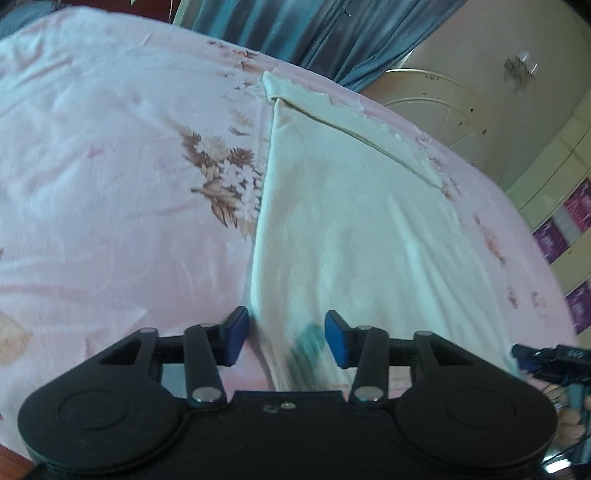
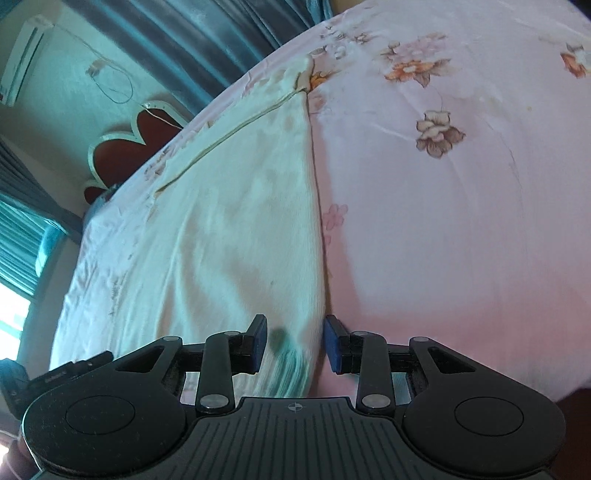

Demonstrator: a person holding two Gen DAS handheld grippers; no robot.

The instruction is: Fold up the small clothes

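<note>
A pale cream garment [image 1: 343, 229] lies flat on the pink floral bedsheet [image 1: 110, 166], with a folded band across its far end. My left gripper [image 1: 286, 338] is open, its blue pads either side of the garment's near left edge, over a green patch. In the right wrist view the same garment [image 2: 229, 229] lies left of centre. My right gripper [image 2: 294, 341] is open around the garment's near right edge. The right gripper's tip also shows at the right edge of the left wrist view [image 1: 546, 356].
The bedsheet [image 2: 443, 203] spreads wide to both sides. Blue curtains [image 1: 314, 33] hang behind the bed. A heart-shaped headboard [image 2: 125, 147] and a window [image 2: 18, 258] stand at the left. A cabinet with purple stickers [image 1: 569, 214] stands at the right.
</note>
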